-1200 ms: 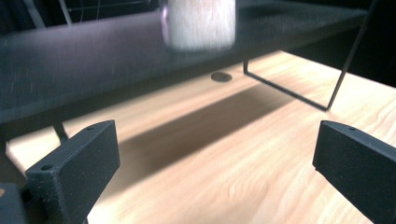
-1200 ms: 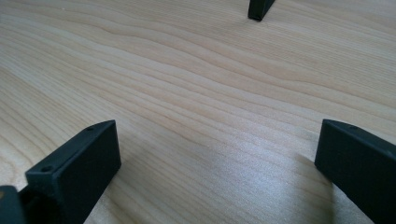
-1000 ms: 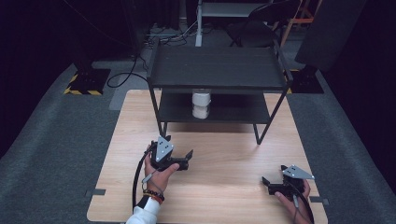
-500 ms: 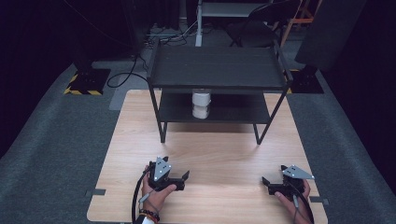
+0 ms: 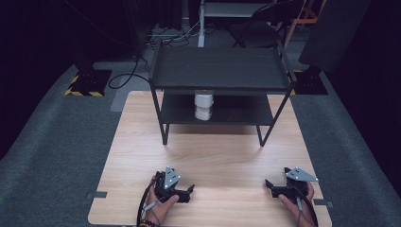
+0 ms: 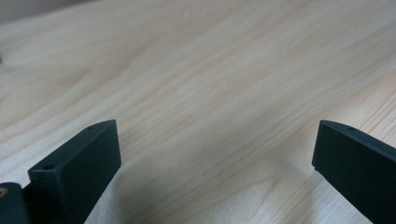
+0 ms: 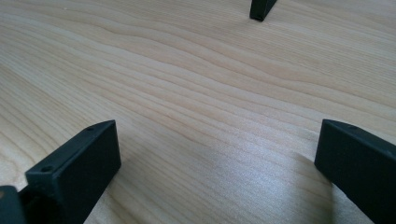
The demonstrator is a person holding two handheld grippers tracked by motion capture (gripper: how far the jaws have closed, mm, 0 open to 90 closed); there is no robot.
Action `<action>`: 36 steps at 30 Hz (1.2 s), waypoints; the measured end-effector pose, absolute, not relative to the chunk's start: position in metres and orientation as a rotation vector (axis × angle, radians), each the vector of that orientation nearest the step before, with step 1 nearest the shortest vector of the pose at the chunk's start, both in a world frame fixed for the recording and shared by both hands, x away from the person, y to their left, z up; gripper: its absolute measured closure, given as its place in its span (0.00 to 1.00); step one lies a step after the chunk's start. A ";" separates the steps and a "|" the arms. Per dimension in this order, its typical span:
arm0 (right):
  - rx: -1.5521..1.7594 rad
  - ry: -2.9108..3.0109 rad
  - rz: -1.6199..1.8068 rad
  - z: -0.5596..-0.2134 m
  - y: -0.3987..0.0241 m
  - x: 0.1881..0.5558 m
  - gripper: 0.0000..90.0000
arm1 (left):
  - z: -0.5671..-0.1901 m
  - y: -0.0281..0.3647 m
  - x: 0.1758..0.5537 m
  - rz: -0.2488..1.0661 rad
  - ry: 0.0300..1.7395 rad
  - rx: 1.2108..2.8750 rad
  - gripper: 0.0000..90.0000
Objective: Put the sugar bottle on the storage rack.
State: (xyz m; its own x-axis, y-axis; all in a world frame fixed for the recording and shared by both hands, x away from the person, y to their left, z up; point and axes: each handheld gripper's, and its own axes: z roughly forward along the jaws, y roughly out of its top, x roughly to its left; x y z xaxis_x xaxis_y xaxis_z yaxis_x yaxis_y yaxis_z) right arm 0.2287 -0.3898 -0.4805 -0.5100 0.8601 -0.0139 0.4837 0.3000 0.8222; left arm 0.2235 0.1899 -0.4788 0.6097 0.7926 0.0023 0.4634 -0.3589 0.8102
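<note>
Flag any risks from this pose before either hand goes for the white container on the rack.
1. The white container stands on the lower shelf, under the top shelf; a tool reaching in from the front could knock that shelf's edge.
2. The container looks tall and narrow, so a push from an open tool might tip it.
3. The left tool and right tool sit low at the table's near edge, cables trailing; one could snag.

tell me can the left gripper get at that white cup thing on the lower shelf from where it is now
Probably yes. The left gripper rests open near the table's front edge, with bare wood between it and the rack. The white cup stands near the lower shelf's open front, though the top shelf rules out coming from above.
</note>
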 end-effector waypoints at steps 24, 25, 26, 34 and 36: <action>1.197 2.117 1.099 -0.480 -0.390 0.229 0.00 | -0.488 0.185 0.219 0.540 1.006 1.962 0.00; 1.196 2.117 1.099 -0.481 -0.390 0.229 0.00 | -0.488 0.185 0.219 0.540 1.006 1.962 0.00; 1.196 2.117 1.099 -0.481 -0.390 0.229 0.00 | -0.488 0.185 0.219 0.540 1.006 1.962 0.00; 1.196 2.117 1.099 -0.481 -0.390 0.229 0.00 | -0.488 0.185 0.219 0.540 1.006 1.962 0.00; 1.196 2.118 1.099 -0.481 -0.390 0.229 0.00 | -0.488 0.185 0.219 0.540 1.006 1.962 0.00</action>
